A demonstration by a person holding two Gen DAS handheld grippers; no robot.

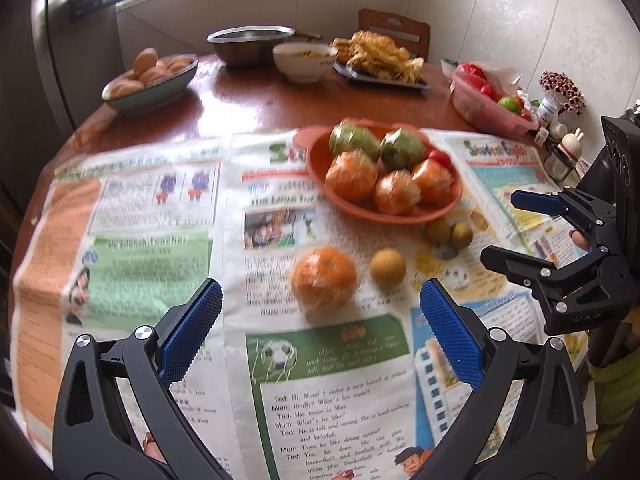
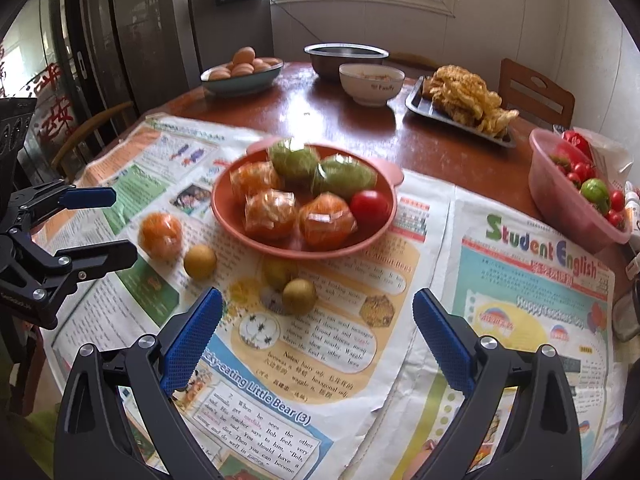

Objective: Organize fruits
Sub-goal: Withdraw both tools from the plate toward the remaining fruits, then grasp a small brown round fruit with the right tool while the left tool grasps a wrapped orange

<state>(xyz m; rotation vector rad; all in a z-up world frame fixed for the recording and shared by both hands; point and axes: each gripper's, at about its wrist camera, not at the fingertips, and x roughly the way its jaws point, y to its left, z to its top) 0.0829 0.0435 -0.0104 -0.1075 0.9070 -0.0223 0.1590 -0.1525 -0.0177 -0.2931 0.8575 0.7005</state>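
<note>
wrapped orange [image 1: 324, 280] sat loose on the newspaper [image 1: 160, 240], near side of the orange bowl [image 1: 456, 196], with three small yellow-brown fruits [image 2: 200, 261] beside it, likely left to go in. left gripper [image 1: 320, 336] was spread wide, empty, lined up on the orange. right gripper [image 2: 318, 336] also released. blur hid what the small fruits were.

Round wooden table [image 2: 436, 148], near half under newspaper [image 2: 520, 280].
On paper: orange plate [image 2: 384, 224], wrapped orange [image 2: 161, 236], three small yellow-brown fruits [image 2: 200, 261]. On bare wood: egg bowl [image 2: 240, 80], steel bowl [image 2: 346, 58], white bowl [image 2: 372, 86], fried-food tray [image 2: 424, 110], pink basket [image 2: 560, 196].
</note>
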